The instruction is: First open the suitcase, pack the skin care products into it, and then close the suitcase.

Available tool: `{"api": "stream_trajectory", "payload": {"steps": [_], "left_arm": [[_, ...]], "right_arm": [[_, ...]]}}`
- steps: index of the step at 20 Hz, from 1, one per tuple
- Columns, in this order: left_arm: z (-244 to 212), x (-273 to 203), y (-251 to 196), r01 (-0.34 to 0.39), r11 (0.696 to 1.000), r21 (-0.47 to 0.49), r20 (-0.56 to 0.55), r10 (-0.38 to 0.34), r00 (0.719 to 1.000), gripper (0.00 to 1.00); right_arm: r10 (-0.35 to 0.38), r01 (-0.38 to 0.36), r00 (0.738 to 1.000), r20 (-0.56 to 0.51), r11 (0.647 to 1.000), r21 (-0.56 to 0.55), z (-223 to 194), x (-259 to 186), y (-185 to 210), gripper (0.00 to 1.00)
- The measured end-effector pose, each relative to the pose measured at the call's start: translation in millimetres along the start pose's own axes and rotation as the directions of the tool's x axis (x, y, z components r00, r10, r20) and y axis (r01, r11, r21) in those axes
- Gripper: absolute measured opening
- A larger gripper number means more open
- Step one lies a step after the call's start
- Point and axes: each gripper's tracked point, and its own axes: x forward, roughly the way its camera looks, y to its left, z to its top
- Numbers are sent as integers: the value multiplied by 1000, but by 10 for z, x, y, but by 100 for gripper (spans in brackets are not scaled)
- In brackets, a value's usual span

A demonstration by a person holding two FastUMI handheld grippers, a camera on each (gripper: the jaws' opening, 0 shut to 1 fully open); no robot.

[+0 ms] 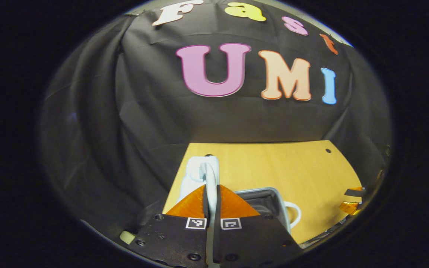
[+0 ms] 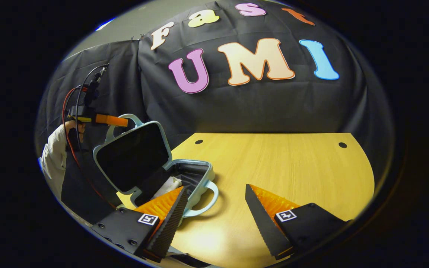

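A small pale-blue suitcase lies open at the table's left edge, its lid tilted up. A white skin care item rests inside the base. In the left gripper view my left gripper is shut on the lid handle, with the base below it on the right. The right gripper view shows that same gripper at the top of the lid. My right gripper hovers open just in front of the suitcase's front handle, holding nothing.
The wooden table stretches bare to the right of the suitcase, with black cloth walls behind and to the left. A person's sleeve and red and black cables hang at the far left. The right gripper shows at the table's right edge.
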Motion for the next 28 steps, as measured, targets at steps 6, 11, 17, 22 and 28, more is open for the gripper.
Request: {"api": "stream_trajectory", "payload": {"steps": [6, 11, 17, 22, 28], "left_arm": [[-92, 207, -967, 187, 981, -42, -19, -188, 982, 0], [-405, 370, -1543, 274, 961, -33, -79, -276, 958, 0], [-777, 600, -2007, 315, 946, -75, -134, -322, 937, 0], [-1203, 826, -2307, 325, 942, -80, -202, -334, 921, 0], [-1673, 1014, -2486, 305, 951, -52, -262, -308, 915, 1]], "right_arm": [[-51, 51, 999, -3, 999, 15, -49, -234, -326, 98], [-98, 98, 995, -9, 995, 27, -115, -421, -573, 98], [-138, 138, 990, -13, 990, 36, -156, -596, -799, 98], [-169, 169, 985, -23, 985, 26, -186, -738, -976, 98], [-202, 203, 979, -37, 979, 35, -246, -856, -1136, 98]]}}
